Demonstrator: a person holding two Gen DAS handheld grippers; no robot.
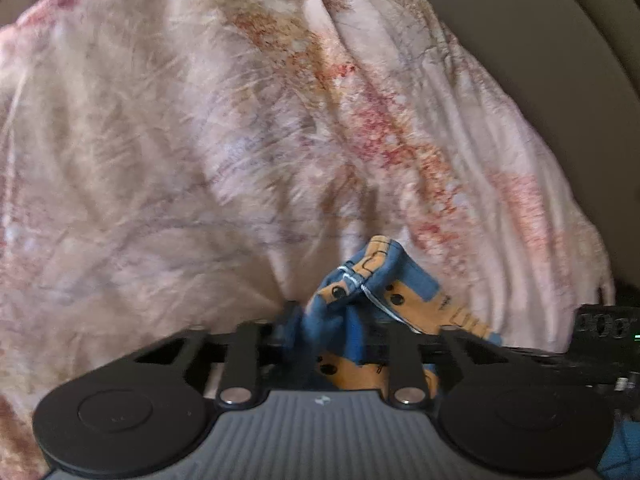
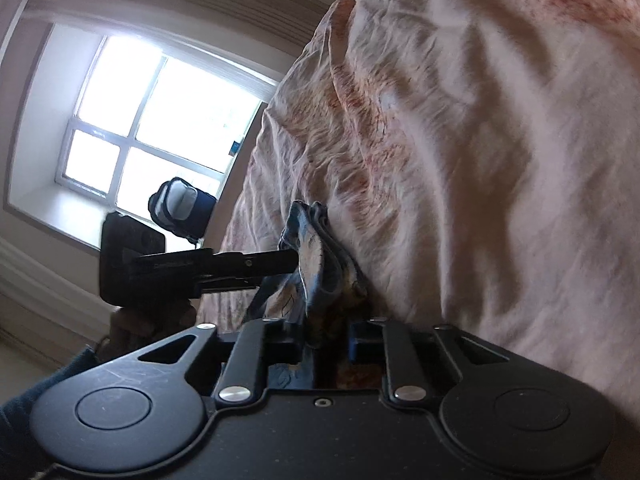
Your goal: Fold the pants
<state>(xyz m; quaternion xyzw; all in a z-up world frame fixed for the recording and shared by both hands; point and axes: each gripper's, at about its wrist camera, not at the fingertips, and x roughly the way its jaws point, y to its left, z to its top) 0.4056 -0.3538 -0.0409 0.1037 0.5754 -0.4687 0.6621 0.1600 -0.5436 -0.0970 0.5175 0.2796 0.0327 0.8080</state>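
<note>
Both grippers are at one bunched edge of the pants (image 1: 360, 280), a small blue garment with an orange print, lying on a bed covered by a crumpled pink-and-cream sheet (image 1: 168, 128).

Left gripper (image 1: 340, 336): fingers drawn in and clamped on a wad of the cloth; folds rise above the grip, more cloth hangs below it.

Right gripper (image 2: 324, 340): fingers likewise closed on a gathered edge of the pants, which stand up against the sheet. In the right wrist view the left gripper reaches in from the side, meeting the same bunch just beside the right one.

Judgement: this is the pick-up, with both grips set close together. To do it well, lift first, then draw the hands apart along the edge so the cloth stretches flat before laying it down. Risk: pulling sideways too soon may slip a thin layer out, or catch the sheet. Window (image 2: 152, 120) behind; irrelevant.
</note>
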